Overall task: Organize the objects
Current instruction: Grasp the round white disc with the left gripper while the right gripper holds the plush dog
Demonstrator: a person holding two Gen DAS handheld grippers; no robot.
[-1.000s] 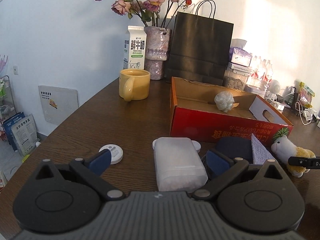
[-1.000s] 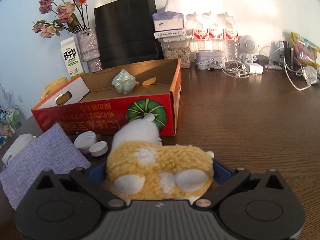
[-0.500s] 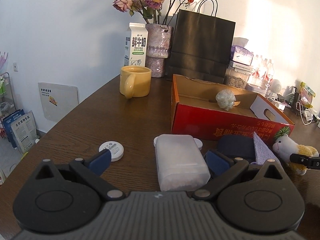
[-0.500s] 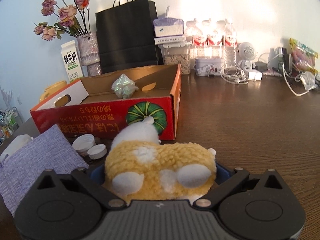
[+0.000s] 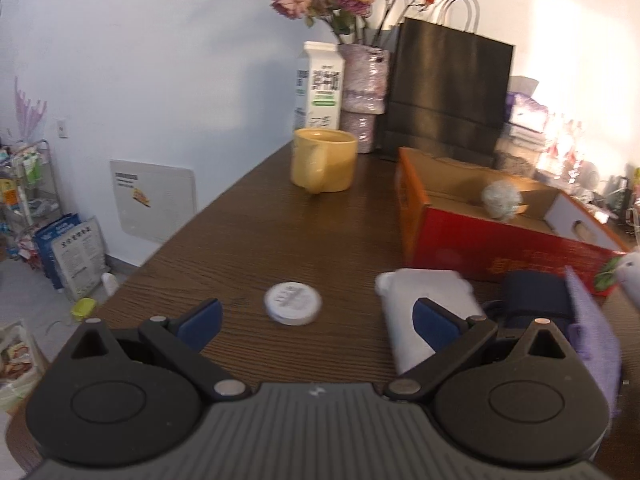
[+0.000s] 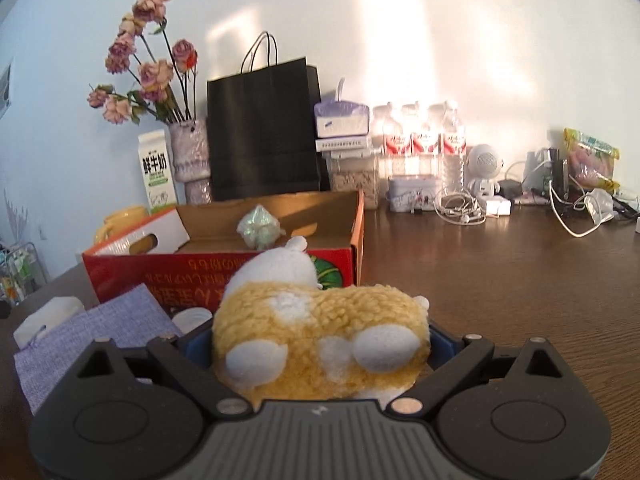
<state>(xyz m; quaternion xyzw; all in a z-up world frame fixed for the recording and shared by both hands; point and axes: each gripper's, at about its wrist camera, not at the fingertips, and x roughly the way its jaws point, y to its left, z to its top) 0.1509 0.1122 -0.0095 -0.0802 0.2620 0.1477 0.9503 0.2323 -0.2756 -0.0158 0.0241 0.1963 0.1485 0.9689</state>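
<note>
In the right wrist view my right gripper [image 6: 320, 342] is shut on a yellow and white plush toy [image 6: 320, 320], held above the table in front of the red cardboard box [image 6: 120, 276]. A crumpled pale ball [image 6: 260, 230] lies inside the box. A purple cloth pouch [image 6: 92, 336] and a white plastic case [image 6: 52, 316] lie to the left. My left gripper [image 5: 318, 320] is open over the table; a round white lid [image 5: 293, 303] sits just ahead between its fingers. The white plastic case [image 5: 428, 312] lies behind the right finger.
A yellow mug [image 5: 323, 165], milk carton [image 5: 320, 86], flower vase [image 5: 362, 92] and black paper bag [image 5: 448, 92] stand at the back. A dark blue item [image 5: 536, 292] lies beside the pouch [image 5: 592, 332]. Water bottles [image 6: 424, 140], cables [image 6: 460, 206] and snacks crowd the far right edge.
My left gripper has swung left, so the white lid now sits between its fingers instead of the white case. My right gripper has risen with the plush toy.
</note>
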